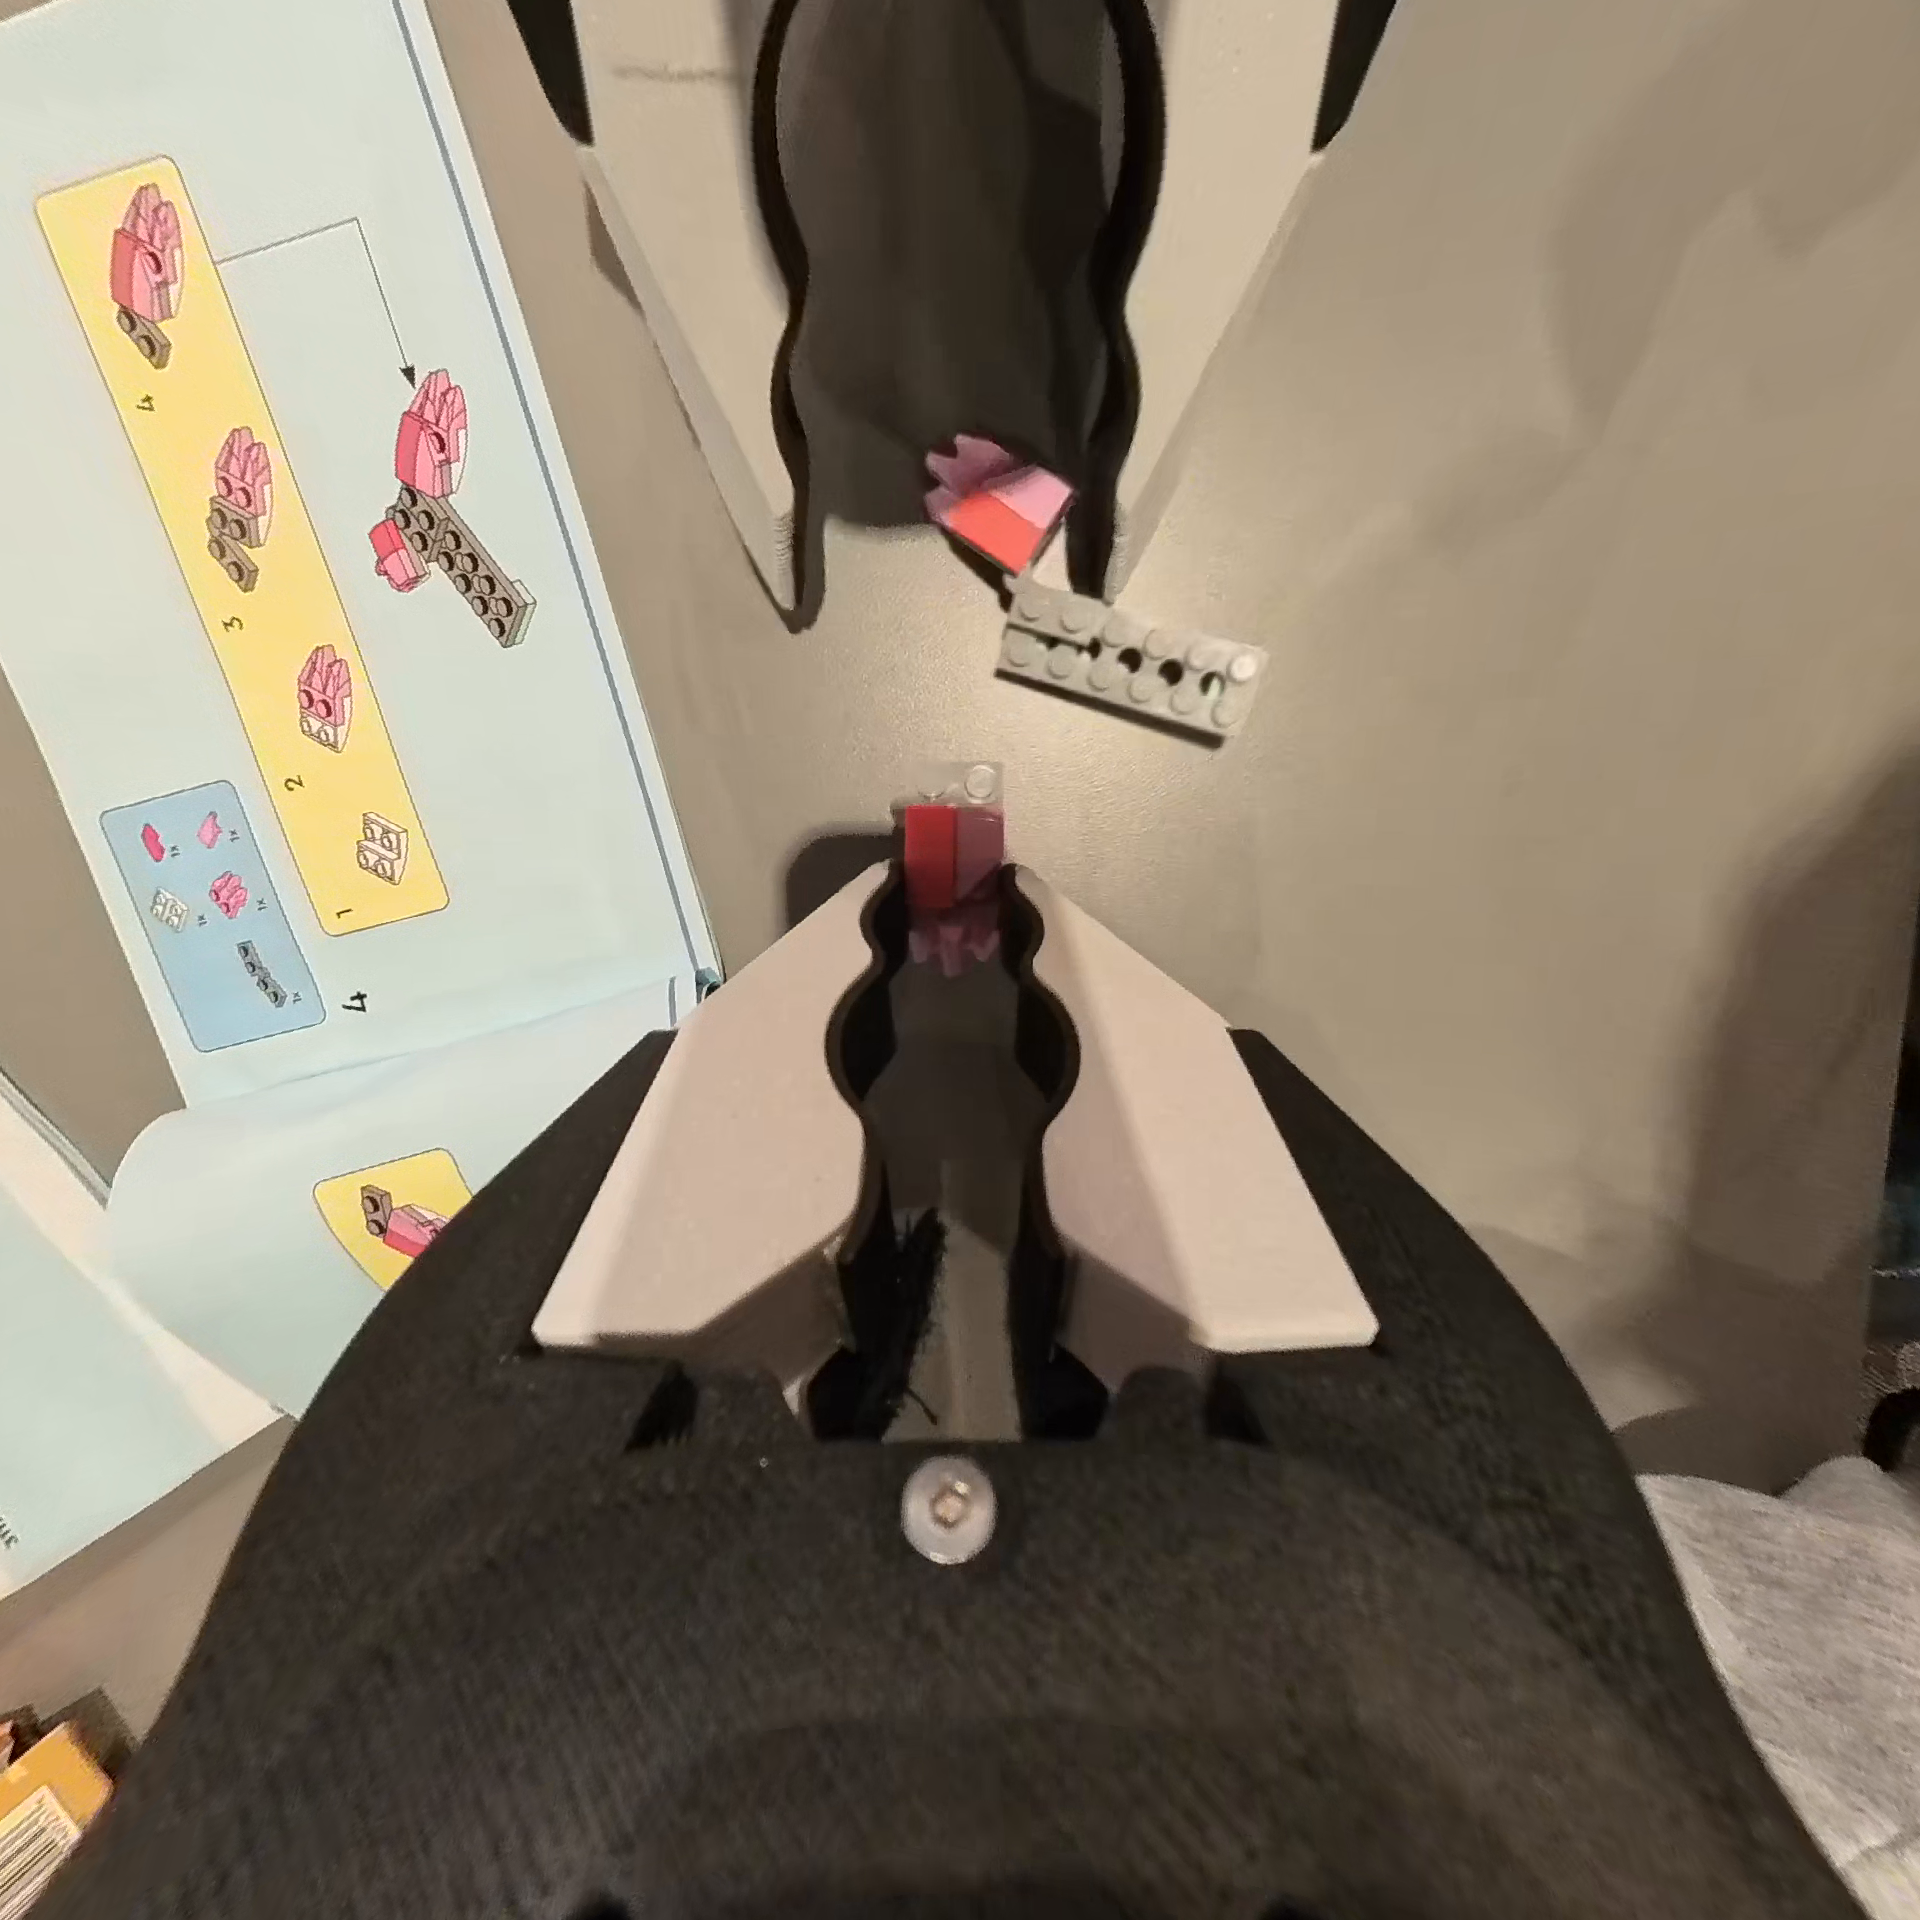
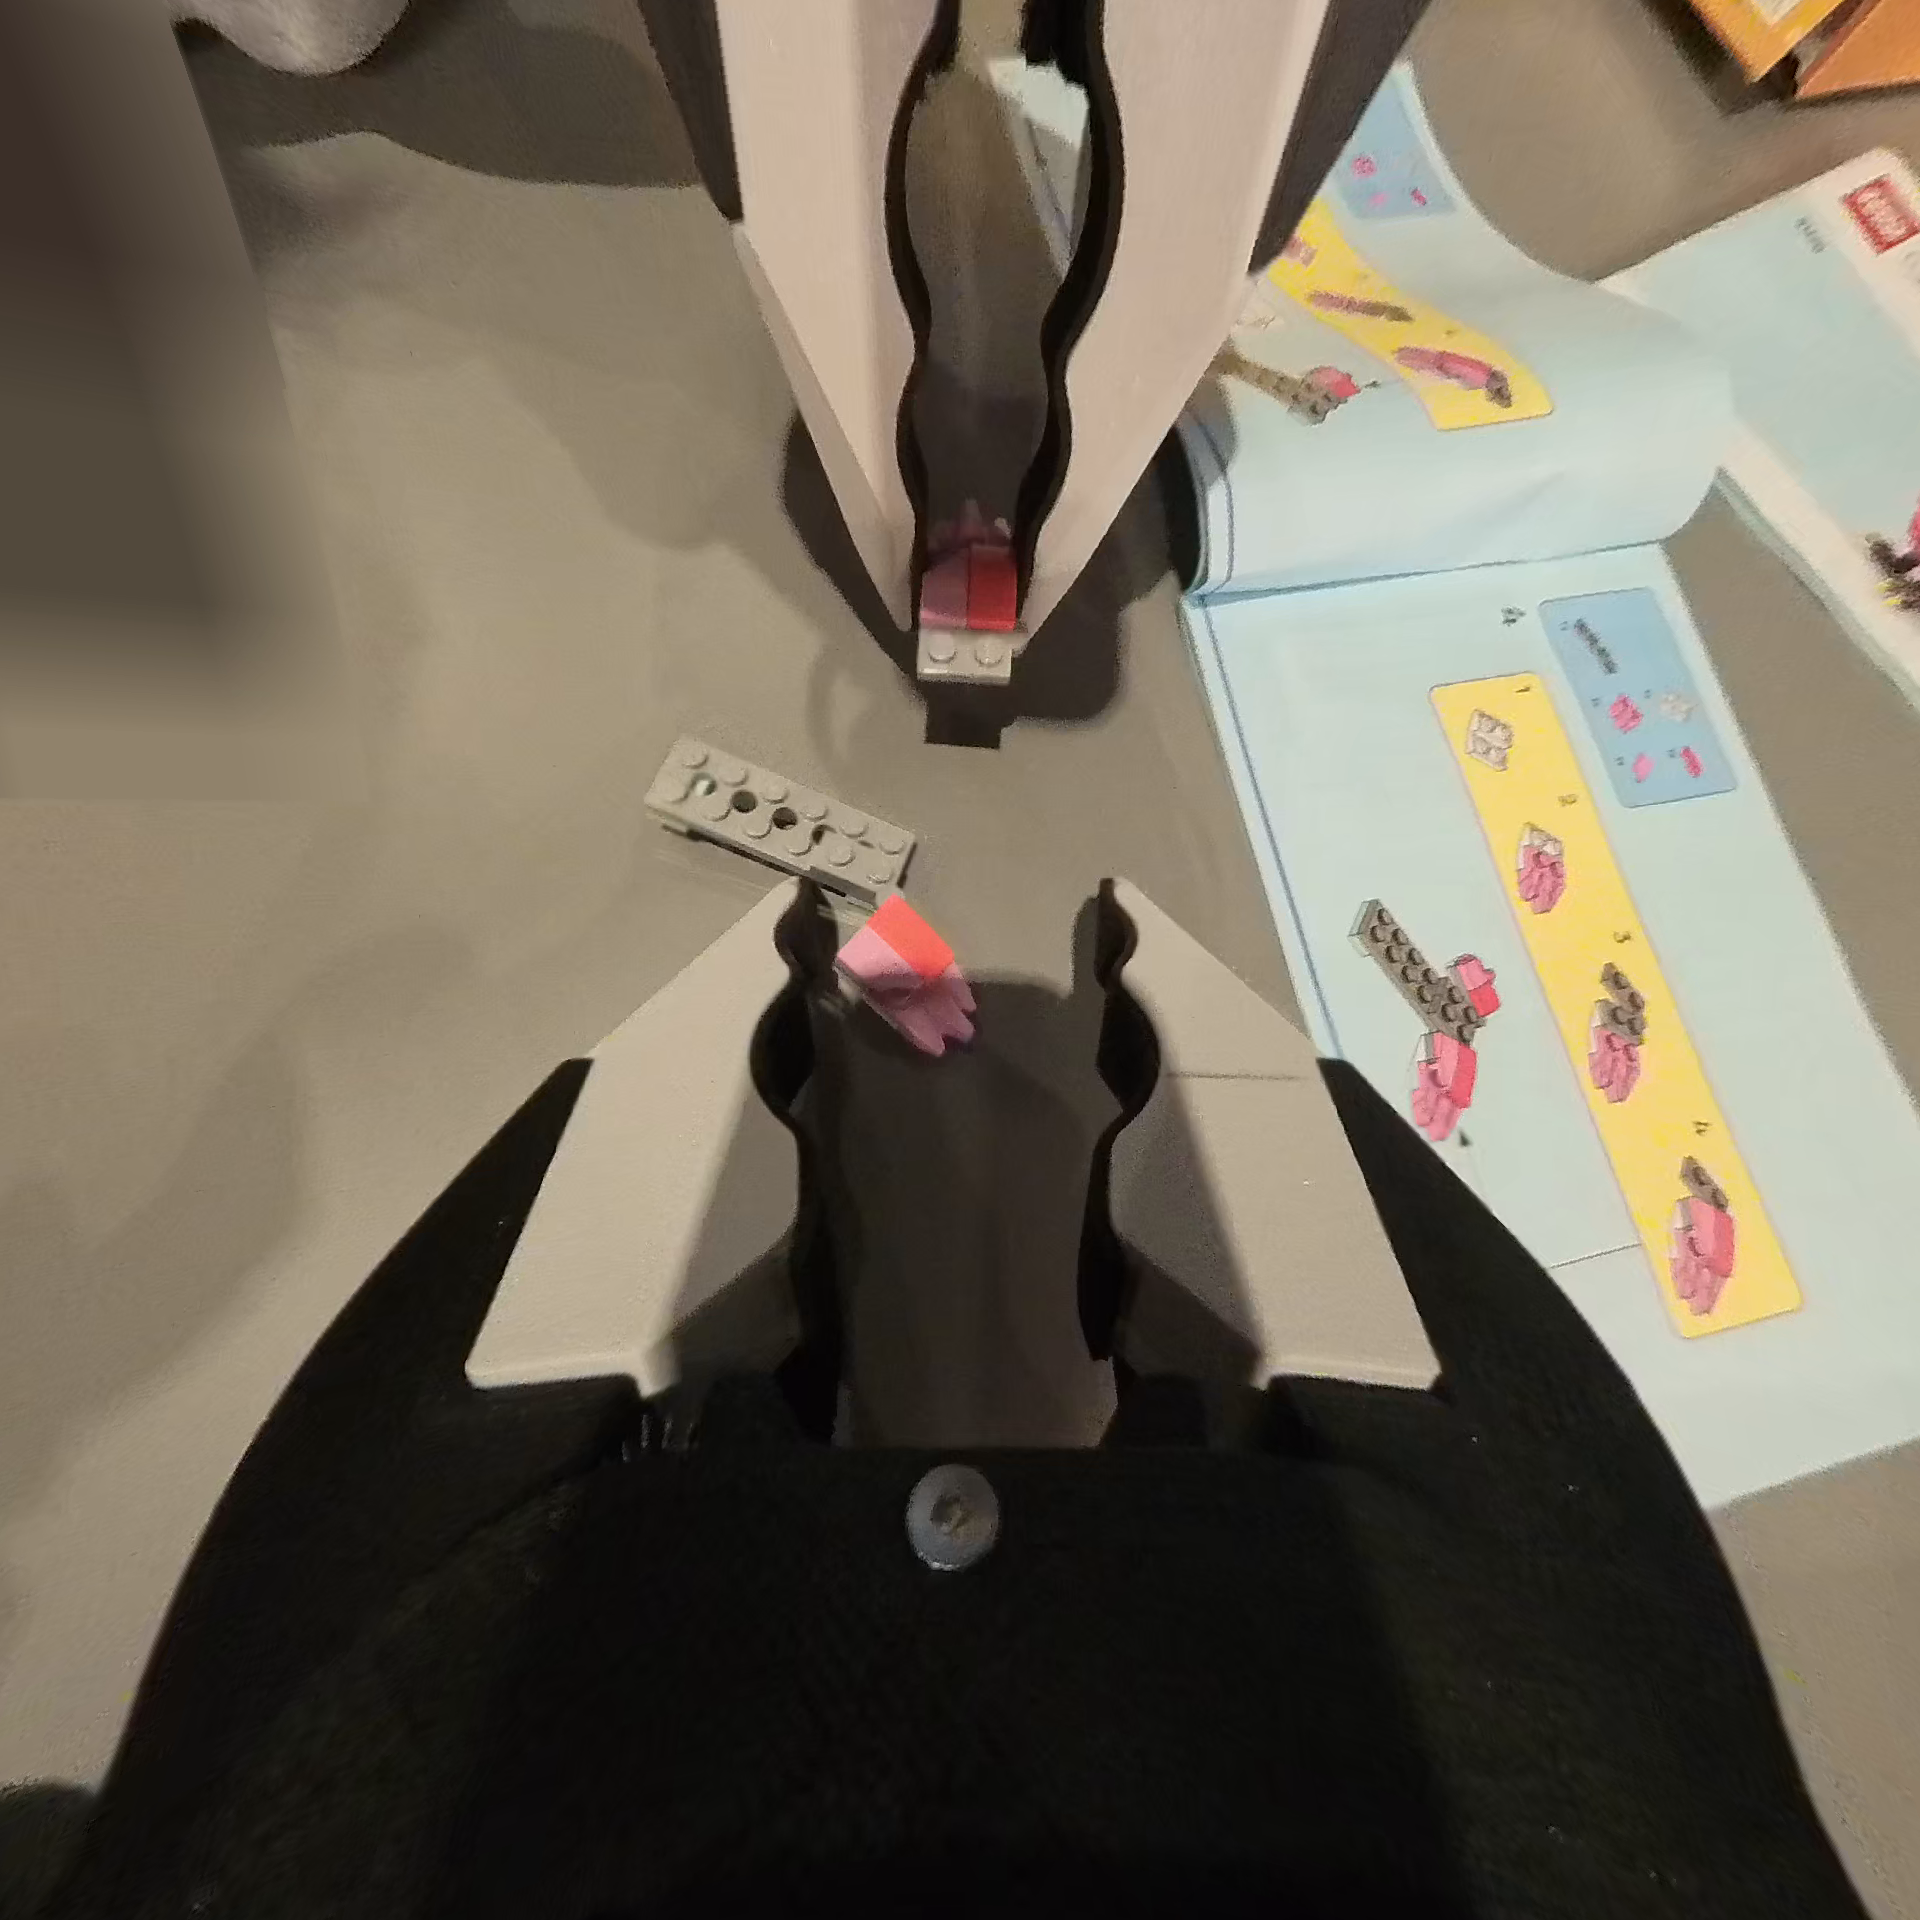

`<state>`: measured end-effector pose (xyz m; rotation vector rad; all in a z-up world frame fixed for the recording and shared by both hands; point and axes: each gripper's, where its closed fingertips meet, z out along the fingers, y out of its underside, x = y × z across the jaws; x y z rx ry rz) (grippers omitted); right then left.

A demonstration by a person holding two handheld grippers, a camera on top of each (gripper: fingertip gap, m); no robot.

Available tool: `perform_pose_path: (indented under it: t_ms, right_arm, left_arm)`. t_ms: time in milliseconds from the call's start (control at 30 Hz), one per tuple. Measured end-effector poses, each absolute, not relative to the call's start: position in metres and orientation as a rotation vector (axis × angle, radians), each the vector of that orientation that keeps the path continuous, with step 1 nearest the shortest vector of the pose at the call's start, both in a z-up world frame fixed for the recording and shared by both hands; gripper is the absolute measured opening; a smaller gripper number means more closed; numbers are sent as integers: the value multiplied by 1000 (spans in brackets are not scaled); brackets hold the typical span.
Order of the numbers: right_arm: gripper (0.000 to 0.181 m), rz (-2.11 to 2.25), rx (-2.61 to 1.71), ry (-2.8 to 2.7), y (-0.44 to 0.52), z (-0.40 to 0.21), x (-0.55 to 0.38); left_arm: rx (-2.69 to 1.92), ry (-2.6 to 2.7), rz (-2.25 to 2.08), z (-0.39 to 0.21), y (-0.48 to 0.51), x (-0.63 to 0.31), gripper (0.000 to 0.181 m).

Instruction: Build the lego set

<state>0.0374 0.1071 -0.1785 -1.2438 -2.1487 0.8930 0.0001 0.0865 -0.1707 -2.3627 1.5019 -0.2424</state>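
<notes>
My left gripper (image 1: 951, 878) is shut on a small pink and red claw piece (image 1: 954, 854) with a grey two-stud plate at its tip. It also shows in the right wrist view (image 2: 968, 613), tip down near the table. A grey plate with holes (image 1: 1130, 661) lies flat on the grey table, seen too in the right wrist view (image 2: 781, 817). A second pink and red claw piece (image 2: 902, 977) sits attached at the plate's near end, between my right gripper's fingers. My right gripper (image 2: 951, 904) is open around it, not touching; it shows in the left wrist view (image 1: 940, 582).
An open light-blue instruction booklet (image 1: 312, 582) lies left of the pieces in the left wrist view, right in the right wrist view (image 2: 1558, 935). A cardboard box corner (image 2: 1808, 42) is at the far right. Grey cloth (image 1: 1787, 1621) lies at the table's edge.
</notes>
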Motion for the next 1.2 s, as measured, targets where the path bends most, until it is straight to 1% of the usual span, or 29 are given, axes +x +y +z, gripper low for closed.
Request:
perform_pose_path:
  t_ms: [133,267,400,600,800,1033,1100,1200]
  right_arm:
    - [65,949,-1319,-2171,104,-185,40]
    - [86,980,-1317,-2200,96,-186,42]
    - [100,1001,-1347,-2182,94,-184,41]
    - [102,867,-1314,-2127,101,-183,43]
    - [103,1057,-1341,-2134,82,-176,54]
    - [86,906,-1232,-2081,74,-175,53]
    - [85,879,-1207,-1994,79,-165,51]
    - [76,856,-1181,-1807,98,-140,45]
  left_arm:
    - [-2352,1509,-248,-170,86,2,16]
    - [-2352,1516,-253,-170,85,2,16]
    - [-2342,1513,-264,-168,84,3,16]
    - [-2333,1523,-261,-167,83,4,16]
    - [-2318,1522,-245,-162,83,4,16]
    - [-2285,1527,-225,-152,82,2,16]
    - [-2263,1522,-233,-146,81,2,16]
    - [-2234,1507,-249,-137,79,3,16]
